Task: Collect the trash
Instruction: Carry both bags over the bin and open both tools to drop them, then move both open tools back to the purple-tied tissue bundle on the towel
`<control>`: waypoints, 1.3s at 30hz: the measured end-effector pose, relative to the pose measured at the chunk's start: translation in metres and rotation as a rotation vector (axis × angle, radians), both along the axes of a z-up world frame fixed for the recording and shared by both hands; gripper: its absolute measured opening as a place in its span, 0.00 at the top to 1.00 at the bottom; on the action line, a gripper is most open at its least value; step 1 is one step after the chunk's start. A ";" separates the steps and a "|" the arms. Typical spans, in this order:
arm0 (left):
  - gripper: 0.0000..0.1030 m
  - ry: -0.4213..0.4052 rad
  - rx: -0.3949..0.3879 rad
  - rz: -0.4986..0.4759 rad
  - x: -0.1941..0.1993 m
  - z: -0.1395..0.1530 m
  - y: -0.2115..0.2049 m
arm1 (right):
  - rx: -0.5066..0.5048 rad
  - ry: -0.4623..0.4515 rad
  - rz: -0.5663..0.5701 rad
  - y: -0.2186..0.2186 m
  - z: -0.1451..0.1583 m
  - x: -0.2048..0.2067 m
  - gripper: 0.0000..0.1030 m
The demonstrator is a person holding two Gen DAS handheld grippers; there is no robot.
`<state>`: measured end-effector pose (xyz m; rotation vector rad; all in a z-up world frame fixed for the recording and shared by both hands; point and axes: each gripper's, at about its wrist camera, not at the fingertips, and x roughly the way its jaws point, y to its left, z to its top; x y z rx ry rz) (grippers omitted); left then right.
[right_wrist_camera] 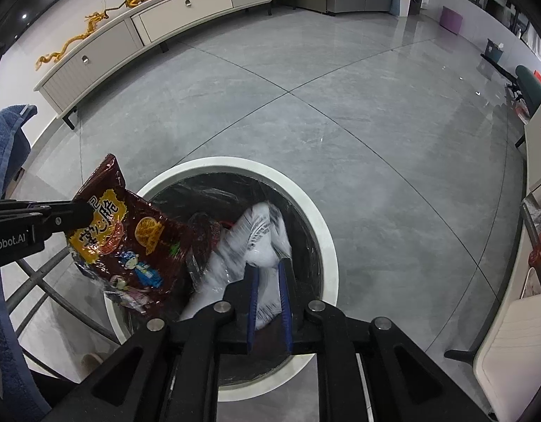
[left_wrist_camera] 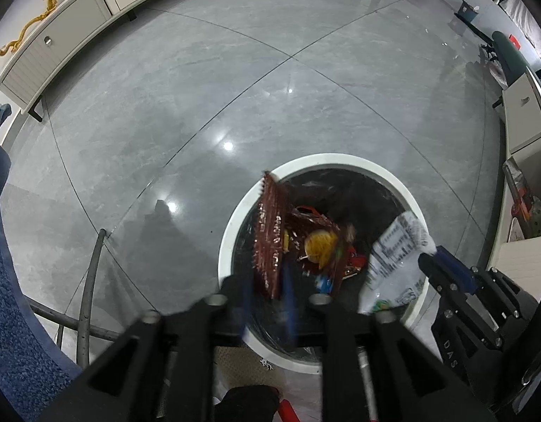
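A round white-rimmed trash bin with a black liner stands on the grey floor below both grippers. My left gripper is shut on a dark red snack bag and holds it over the bin's left rim; the bag also shows in the right wrist view. My right gripper holds a white printed wrapper between its blue pads, over the bin's opening; the wrapper shows at the bin's right side in the left wrist view. Some red and yellow trash lies inside the bin.
A long white low cabinet runs along the far wall, with gold dragon figures on top. A blue towel hangs on a metal rack at the left. A white table stands at the right. A purple stool sits far back.
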<state>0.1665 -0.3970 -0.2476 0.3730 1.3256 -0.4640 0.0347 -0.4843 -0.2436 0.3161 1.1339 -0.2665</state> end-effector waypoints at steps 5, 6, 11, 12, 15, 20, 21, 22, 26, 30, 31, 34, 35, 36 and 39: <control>0.69 -0.006 0.003 0.008 0.000 -0.001 0.001 | -0.001 -0.003 0.001 -0.002 0.000 0.000 0.88; 0.68 -0.006 0.004 0.010 0.000 0.000 0.000 | -0.002 -0.003 0.002 -0.001 0.000 -0.001 0.88; 0.67 -0.021 0.004 0.025 0.001 0.003 0.001 | -0.007 -0.009 0.002 -0.002 0.003 -0.003 0.85; 0.67 -0.027 0.001 0.030 0.001 0.004 0.003 | -0.009 -0.010 0.002 -0.002 0.004 -0.004 0.83; 0.67 -0.064 -0.024 0.054 0.002 0.013 0.008 | -0.014 -0.014 0.005 0.001 0.008 -0.006 0.82; 0.67 -0.132 -0.085 0.091 -0.001 0.037 0.019 | -0.030 -0.027 0.013 0.004 0.018 -0.008 0.82; 0.67 -0.137 -0.090 0.094 -0.001 0.040 0.021 | -0.035 -0.030 0.015 0.005 0.020 -0.009 0.82; 0.67 -0.141 -0.093 0.095 -0.002 0.043 0.022 | -0.038 -0.031 0.016 0.006 0.022 -0.009 0.82; 0.67 -0.145 -0.114 0.098 -0.008 0.057 0.029 | -0.050 -0.039 0.021 0.013 0.032 -0.011 0.82; 0.66 -0.169 -0.153 0.085 -0.020 0.081 0.037 | -0.067 -0.051 0.030 0.017 0.043 -0.015 0.82; 0.62 -0.175 -0.166 0.081 -0.024 0.087 0.039 | -0.070 -0.054 0.031 0.016 0.046 -0.015 0.81; 0.51 -0.203 -0.196 0.079 -0.033 0.106 0.049 | -0.081 -0.067 0.033 0.019 0.058 -0.018 0.80; 0.51 -0.216 -0.207 0.080 -0.037 0.113 0.054 | -0.084 -0.072 0.034 0.020 0.061 -0.019 0.79; 0.51 -0.222 -0.212 0.079 -0.039 0.117 0.057 | -0.087 -0.078 0.035 0.022 0.065 -0.020 0.78; 0.51 -0.242 -0.224 0.085 -0.048 0.129 0.071 | -0.097 -0.091 0.042 0.028 0.075 -0.023 0.69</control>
